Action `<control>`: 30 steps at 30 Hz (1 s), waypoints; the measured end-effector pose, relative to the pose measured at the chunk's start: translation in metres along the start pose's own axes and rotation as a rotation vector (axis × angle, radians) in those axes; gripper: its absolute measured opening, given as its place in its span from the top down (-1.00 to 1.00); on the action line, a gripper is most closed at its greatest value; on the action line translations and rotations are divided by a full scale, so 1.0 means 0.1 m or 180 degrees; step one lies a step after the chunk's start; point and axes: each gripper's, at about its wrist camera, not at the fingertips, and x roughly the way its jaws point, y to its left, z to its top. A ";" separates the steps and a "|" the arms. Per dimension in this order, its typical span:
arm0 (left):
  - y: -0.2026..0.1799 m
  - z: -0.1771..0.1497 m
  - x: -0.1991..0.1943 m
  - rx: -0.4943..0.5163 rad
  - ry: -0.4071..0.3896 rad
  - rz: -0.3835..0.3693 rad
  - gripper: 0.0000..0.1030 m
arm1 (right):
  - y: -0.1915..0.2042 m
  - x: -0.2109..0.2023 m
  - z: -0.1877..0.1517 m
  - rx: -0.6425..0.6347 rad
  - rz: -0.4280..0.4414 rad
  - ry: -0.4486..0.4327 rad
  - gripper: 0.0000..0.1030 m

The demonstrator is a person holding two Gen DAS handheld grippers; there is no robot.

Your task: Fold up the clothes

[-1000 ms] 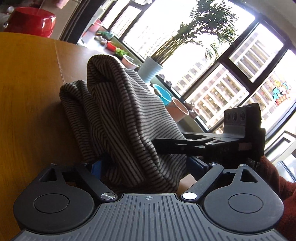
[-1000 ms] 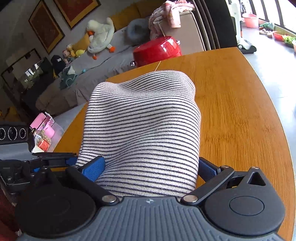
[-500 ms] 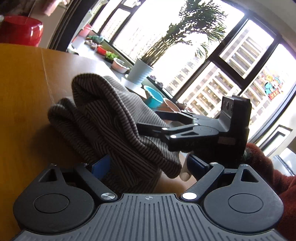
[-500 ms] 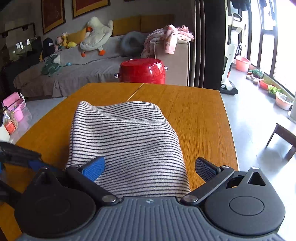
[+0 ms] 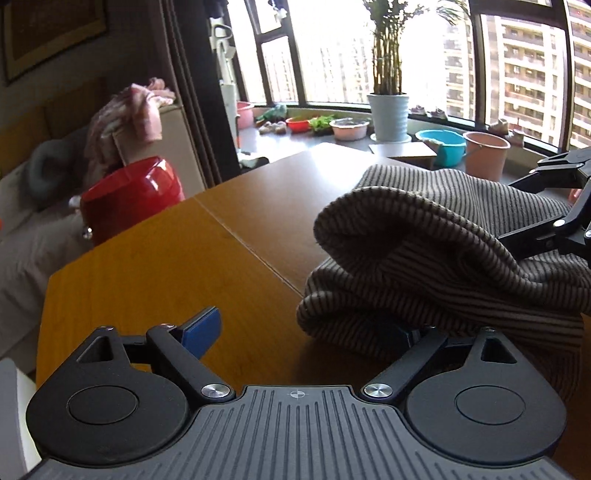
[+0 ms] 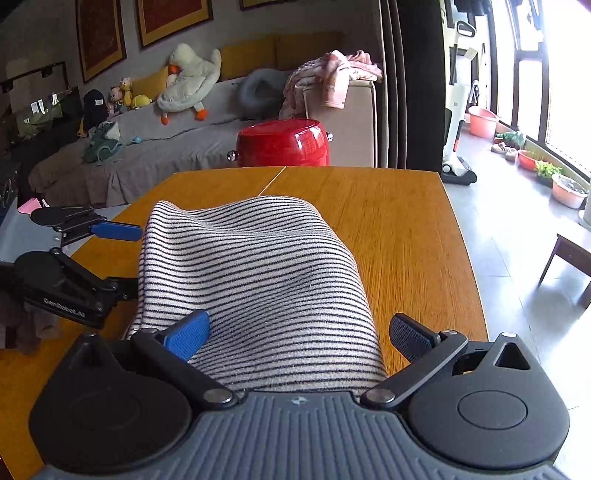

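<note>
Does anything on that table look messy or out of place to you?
Yes. The striped garment is bunched in a rumpled heap on the wooden table rather than lying flat. It spills over the right gripper, whose fingers are spread.

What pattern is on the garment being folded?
Thin dark stripes on a pale ground; the striped garment shows best in the right wrist view.

Home living room, sofa (image 6: pixel 155 155), plush duck (image 6: pixel 188 79), framed pictures (image 6: pixel 173 18)
</note>
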 end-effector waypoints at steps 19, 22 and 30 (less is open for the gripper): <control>0.25 0.08 0.26 -0.0440 0.0127 0.0005 -0.93 | -0.31 0.10 -0.19 0.0648 0.0475 -0.0031 -1.00; 0.35 0.07 0.22 -0.0630 0.0172 -0.0058 -0.93 | -0.29 0.08 -0.21 0.0649 0.0487 -0.0042 -1.00; 0.40 0.00 -0.11 -0.0863 0.0120 -0.0159 -0.91 | -0.30 0.07 -0.22 0.0669 0.0628 -0.0047 -1.00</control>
